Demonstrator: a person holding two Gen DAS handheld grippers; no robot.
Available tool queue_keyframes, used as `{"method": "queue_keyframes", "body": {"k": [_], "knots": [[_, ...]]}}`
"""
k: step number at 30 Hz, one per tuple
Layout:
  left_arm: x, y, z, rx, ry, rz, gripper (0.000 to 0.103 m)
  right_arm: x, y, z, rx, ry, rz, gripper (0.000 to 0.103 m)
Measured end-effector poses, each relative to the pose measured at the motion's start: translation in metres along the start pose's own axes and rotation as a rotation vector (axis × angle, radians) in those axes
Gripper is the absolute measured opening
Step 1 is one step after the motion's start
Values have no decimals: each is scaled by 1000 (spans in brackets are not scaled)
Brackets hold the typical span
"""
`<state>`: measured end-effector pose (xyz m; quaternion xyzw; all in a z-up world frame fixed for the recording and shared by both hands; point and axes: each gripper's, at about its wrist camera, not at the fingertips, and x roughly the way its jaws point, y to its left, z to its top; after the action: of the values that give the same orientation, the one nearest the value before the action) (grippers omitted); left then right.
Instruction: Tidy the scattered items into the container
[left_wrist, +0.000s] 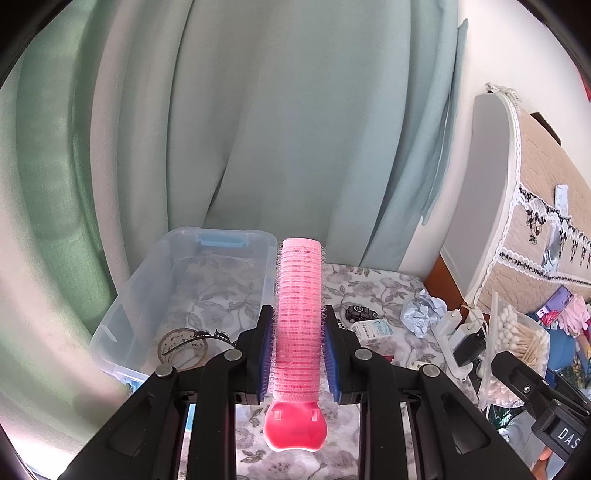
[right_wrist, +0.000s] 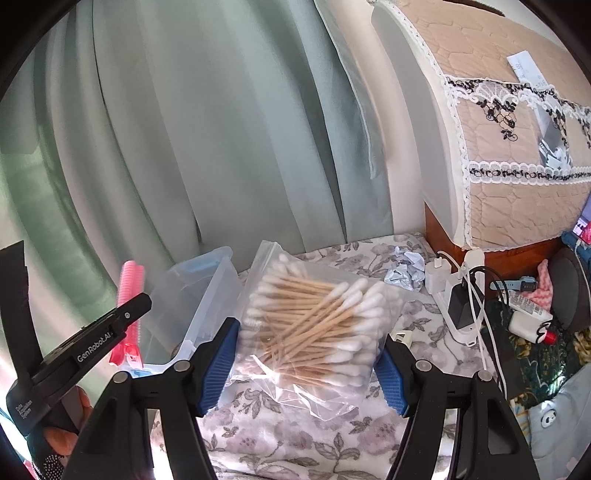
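Two loads up at once. Left gripper (left_wrist: 298, 350) nipped nearly closed around pink hair roller (left_wrist: 298, 317), held mid-length, just right of clear container (left_wrist: 184, 295); light, bristly, unlikely to slip. Right gripper (right_wrist: 306, 365) spread wide, pads pressing bag of cotton swabs (right_wrist: 314, 321) (slick, floppy film, probably best squeezed across the bundle), off the floral cloth (right_wrist: 295, 443).

Bright, soft daylight filters through the curtain (left_wrist: 258, 129); fisheye bending and dark vignetting mark the edges.
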<state>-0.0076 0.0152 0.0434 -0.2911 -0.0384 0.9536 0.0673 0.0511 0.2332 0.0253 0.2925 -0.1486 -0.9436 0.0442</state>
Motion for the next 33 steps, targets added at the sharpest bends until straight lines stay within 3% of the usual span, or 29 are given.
{"method": "queue_keyframes", "body": {"k": [18, 33], "knots": [[8, 54, -2, -122, -8, 25, 25, 20, 37, 3, -83, 29, 2, 72], [20, 113, -7, -249, -7, 68, 25, 60, 93, 10, -190, 74, 56, 72]]}}
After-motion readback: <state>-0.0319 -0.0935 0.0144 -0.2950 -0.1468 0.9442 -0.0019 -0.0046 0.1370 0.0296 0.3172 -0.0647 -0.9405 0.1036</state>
